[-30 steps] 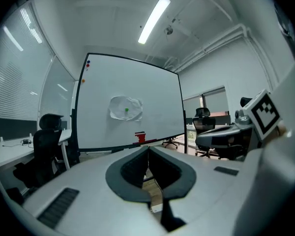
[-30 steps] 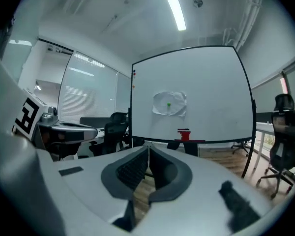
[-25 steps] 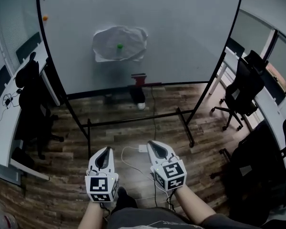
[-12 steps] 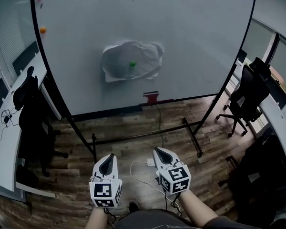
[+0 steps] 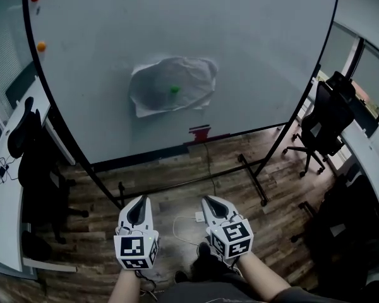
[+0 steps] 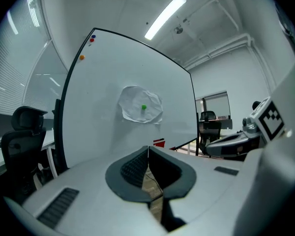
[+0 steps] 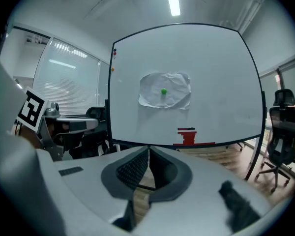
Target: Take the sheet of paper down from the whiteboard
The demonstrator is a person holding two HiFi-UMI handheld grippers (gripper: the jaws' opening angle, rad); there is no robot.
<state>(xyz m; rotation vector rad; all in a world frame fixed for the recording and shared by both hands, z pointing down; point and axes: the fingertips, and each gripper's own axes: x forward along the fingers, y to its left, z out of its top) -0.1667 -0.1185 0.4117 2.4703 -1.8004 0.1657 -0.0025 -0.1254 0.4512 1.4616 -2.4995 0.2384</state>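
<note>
Sheet of paper [image 5: 171,92]: crumpled, lying flat against the whiteboard [image 5: 259,49], about midway between its side edges and nearer its lower edge than its top; not yet taken down.
Green magnet [image 5: 174,89]: on the middle of the sheet, apparently the only thing pinning it, which would explain the loose, curling borders.
Left gripper [image 5: 139,199]: low over the wooden floor [image 5: 177,175], well apart from the whiteboard and aimed toward it; jaws clenched together on nothing.
Right gripper [image 5: 210,201]: just beside the left one, pointed at the sheet; jaws pressed together, empty.
Red holder [image 5: 199,133]: on the whiteboard's lower edge, below the sheet's right part.
Spare magnets [image 5: 42,45]: near the whiteboard's top left corner, clear of the sheet.
Stage: approach only, judging by the gap between both pairs of jaws and the sheet.
Next move: probably parting one pair of jaws to pinch a loose border, with the magnet lifted off or the sheet slid from under it.
</note>
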